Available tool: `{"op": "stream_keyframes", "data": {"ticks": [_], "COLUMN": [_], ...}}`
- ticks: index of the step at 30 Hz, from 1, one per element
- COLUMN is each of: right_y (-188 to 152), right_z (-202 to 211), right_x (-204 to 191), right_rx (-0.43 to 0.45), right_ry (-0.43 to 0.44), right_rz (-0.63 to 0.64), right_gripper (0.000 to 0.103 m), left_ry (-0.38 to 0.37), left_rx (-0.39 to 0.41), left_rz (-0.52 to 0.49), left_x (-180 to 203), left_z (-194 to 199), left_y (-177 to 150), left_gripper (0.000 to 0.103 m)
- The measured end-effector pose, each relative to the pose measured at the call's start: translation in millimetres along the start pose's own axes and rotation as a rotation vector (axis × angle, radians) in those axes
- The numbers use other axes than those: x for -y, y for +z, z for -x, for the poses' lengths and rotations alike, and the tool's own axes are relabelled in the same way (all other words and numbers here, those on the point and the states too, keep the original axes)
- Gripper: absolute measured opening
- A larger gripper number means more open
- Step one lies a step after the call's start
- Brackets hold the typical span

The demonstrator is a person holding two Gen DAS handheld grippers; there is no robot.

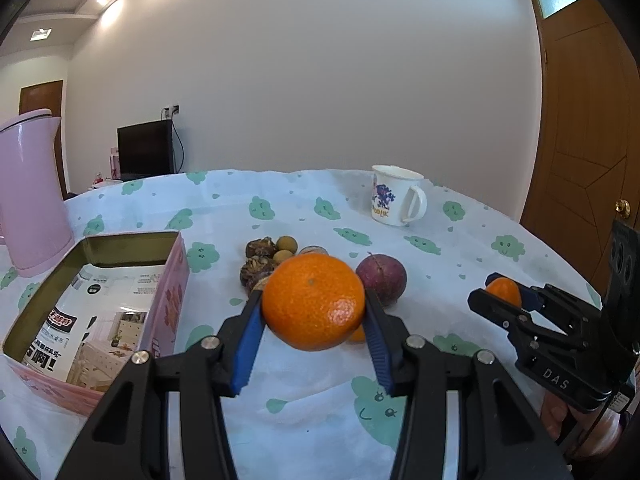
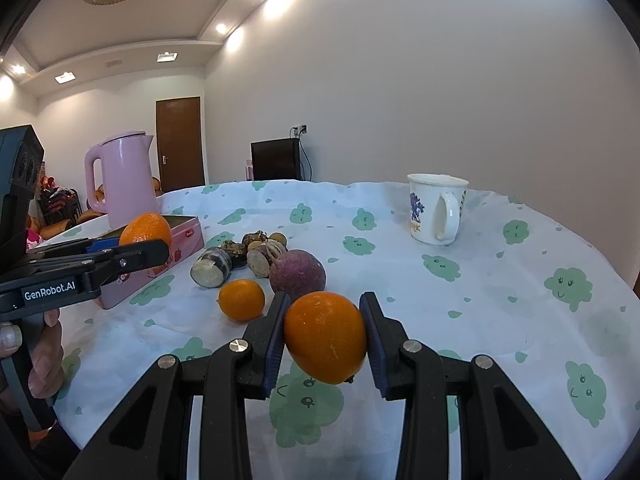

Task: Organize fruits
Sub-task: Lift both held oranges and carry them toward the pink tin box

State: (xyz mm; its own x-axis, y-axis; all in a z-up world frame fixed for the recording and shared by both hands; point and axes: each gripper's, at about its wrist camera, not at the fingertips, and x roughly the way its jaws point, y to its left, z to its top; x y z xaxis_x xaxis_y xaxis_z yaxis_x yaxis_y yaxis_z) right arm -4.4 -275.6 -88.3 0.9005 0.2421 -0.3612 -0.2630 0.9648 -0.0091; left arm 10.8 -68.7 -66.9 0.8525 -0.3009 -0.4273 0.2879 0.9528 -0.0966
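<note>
My left gripper [image 1: 314, 312] is shut on a large orange mandarin [image 1: 314, 300] and holds it above the tablecloth, right of the open pink tin box [image 1: 168, 292]. My right gripper [image 2: 325, 332] is shut on a smaller orange [image 2: 326, 336], also lifted; it shows at the right of the left wrist view [image 1: 502, 292]. On the cloth lie a purple passion fruit [image 2: 297, 274], another small orange [image 2: 241, 300], a cut sugarcane piece [image 2: 211, 268], and several brown water chestnuts and longans [image 1: 264, 256]. The left gripper with its mandarin [image 2: 145, 231] shows at the left of the right wrist view.
A pink kettle [image 2: 124, 178] stands behind the tin box. A white printed mug [image 2: 434, 208] stands at the back right. The round table's edge [image 2: 616, 280] curves close on the right. The tin box holds a printed leaflet [image 1: 96, 320].
</note>
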Motion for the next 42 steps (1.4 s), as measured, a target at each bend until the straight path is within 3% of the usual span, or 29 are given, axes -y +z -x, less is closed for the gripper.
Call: {"op": "stream_keyframes", "data": {"ticks": [42], "right_y": [-4.1], "right_z": [16.1], "right_x": [0.1], "right_rx": [0.106], "right_ry": [0.052], "right_rz": [0.016], "right_gripper": [0.038], "left_ry": [0.067], "left_rx": [0.111], "left_rz": [-0.088], "left_x": [16.8], "left_z": [18.7], "left_y": [-2.6], "left_gripper": [0.05]}}
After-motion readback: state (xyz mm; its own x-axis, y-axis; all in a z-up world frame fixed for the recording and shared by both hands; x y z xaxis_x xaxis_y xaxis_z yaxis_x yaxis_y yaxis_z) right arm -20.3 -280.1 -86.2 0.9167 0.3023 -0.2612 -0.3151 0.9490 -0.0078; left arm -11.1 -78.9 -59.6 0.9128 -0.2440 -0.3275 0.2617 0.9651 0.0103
